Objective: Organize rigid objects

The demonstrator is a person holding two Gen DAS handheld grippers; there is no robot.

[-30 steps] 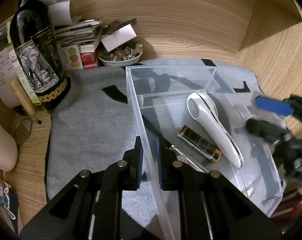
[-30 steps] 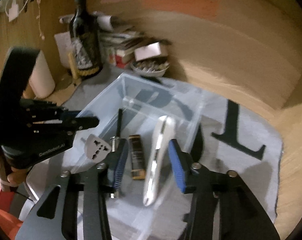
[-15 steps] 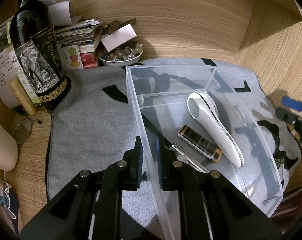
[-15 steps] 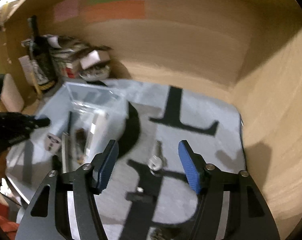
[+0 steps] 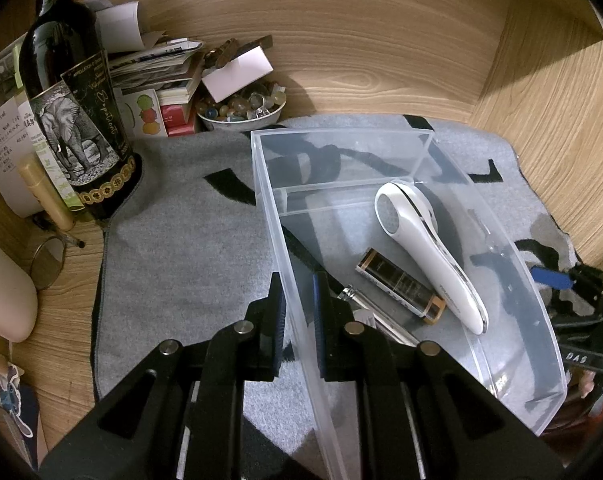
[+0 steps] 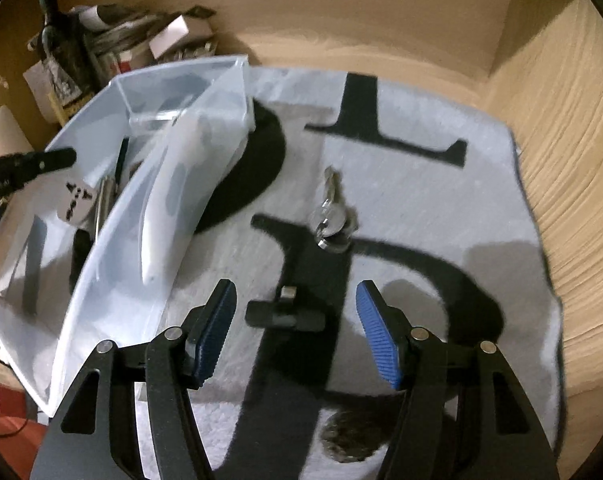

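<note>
black adapter (image 6: 285, 315) lies on grey mat (image 6: 441, 208) between right gripper (image 6: 297, 334) wide-open empty jaws, which swung off clear bin (image 5: 453, 160) toward it, keys (image 6: 330, 216) beyond; left gripper (image 5: 297, 320) jaws clamp bin wall, so next pick looks underway.

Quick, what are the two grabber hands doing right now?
Left gripper: shut on the near wall of the clear plastic bin.
Right gripper: open, holding nothing, above a small black adapter on the grey mat.
</note>
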